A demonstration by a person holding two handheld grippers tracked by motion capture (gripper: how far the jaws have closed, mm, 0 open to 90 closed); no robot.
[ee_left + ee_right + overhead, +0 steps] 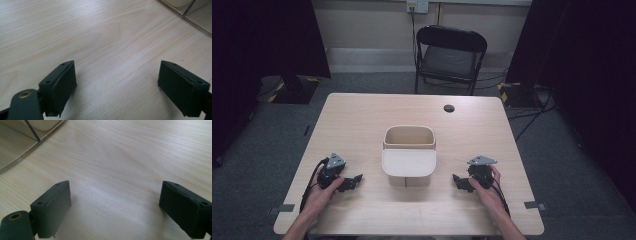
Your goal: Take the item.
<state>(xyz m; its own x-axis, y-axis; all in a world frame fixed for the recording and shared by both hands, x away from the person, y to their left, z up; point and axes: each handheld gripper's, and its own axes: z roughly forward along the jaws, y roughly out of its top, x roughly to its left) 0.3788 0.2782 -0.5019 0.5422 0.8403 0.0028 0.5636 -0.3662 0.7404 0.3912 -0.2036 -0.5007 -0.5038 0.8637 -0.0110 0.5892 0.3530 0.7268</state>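
Left gripper [353, 182] & right gripper [458, 181] sit on table [362, 115] w/ jaws wide apart — box [409, 156] between them.

Left claw [354, 181] and right claw [458, 181] are resting on bench [362, 115], jaws pointing inward; wooden box [409, 156] is sitting between them.

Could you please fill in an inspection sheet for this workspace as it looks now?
Surface: table, light wood, with a dark round hole near the far edge.
Job's things: box, pale, open-topped, at mid-table.
Clutter: nothing seen.
Grippers: left gripper and right gripper both open, hand-held low on either side of the box, holding nothing.
Cables: one trails from each gripper.
Surroundings: chair beyond the table; dark curtains; grey floor.
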